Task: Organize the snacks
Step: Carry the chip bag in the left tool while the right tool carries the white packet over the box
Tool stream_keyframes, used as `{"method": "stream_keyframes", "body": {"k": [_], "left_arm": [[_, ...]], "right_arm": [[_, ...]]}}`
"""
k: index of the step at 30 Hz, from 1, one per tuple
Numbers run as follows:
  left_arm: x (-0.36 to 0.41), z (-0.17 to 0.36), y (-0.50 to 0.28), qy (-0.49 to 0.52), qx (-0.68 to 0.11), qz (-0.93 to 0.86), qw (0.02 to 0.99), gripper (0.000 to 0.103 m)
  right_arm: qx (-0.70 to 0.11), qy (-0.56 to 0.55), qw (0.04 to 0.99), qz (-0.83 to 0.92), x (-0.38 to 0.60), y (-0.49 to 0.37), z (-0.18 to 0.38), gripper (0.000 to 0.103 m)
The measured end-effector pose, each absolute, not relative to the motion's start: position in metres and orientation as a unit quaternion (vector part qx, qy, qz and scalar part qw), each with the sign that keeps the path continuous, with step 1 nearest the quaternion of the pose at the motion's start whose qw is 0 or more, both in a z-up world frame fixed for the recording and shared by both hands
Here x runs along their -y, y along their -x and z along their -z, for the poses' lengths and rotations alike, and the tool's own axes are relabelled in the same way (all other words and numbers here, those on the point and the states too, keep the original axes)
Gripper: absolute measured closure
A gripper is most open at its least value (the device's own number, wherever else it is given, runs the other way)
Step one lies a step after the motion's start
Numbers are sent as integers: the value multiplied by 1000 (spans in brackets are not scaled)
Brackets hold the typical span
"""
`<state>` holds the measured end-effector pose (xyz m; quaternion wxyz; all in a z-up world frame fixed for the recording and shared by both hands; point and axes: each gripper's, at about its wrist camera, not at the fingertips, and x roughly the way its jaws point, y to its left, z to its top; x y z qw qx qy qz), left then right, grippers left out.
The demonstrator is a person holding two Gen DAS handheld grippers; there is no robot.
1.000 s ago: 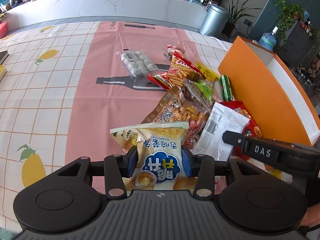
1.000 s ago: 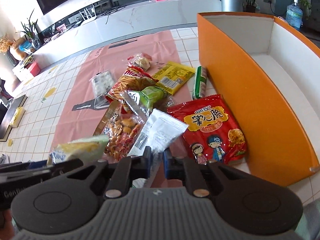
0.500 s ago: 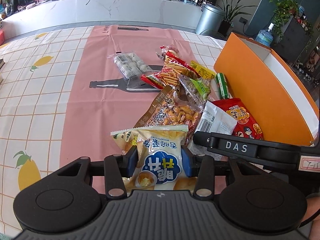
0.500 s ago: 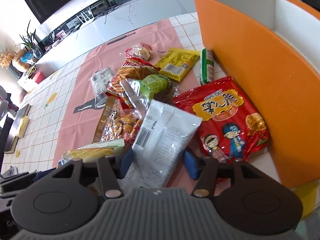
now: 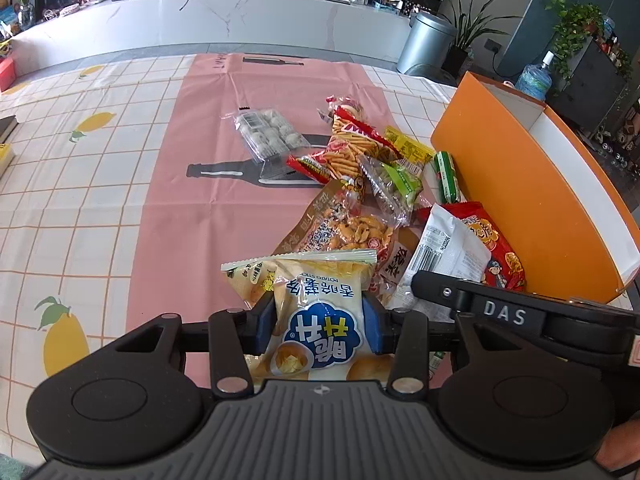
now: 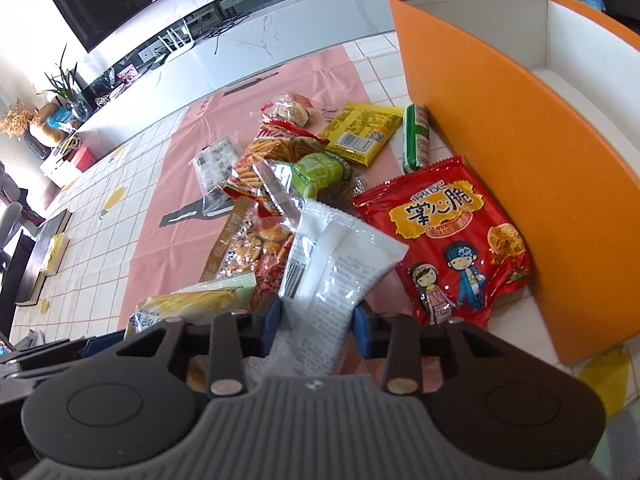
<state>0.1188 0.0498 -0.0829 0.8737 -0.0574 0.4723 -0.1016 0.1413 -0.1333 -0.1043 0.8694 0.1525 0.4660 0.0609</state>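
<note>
Left gripper [image 5: 319, 316] clamps chip bag [image 5: 316, 304] near the snack pile, right gripper [image 6: 318, 320] jaws closing around white packet [image 6: 336, 268], orange box [image 6: 520, 152] just right of pile.

Checked tablecloth [image 5: 100, 208] — snack packets [image 5: 352, 152], orange box [image 5: 516, 200]
</note>
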Motion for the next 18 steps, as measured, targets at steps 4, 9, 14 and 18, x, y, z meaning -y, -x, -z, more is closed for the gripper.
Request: {"method": "stream_keyframes", "body": {"k": [4, 9, 14, 18], "left_arm": [[-48, 69, -114, 57, -461, 98, 880, 53], [-39, 48, -105, 53, -443, 97, 890, 53], [-19, 22, -99, 42, -419, 108, 901, 53], [7, -6, -98, 31, -393, 125, 911, 53]], "right_arm": [[-453, -146, 876, -72, 139, -136, 88, 92], [-431, -143, 887, -85, 152, -129, 63, 94], [-397, -132, 902, -102, 172, -120, 27, 94], [-373, -104, 915, -117, 193, -120, -9, 94]]}}
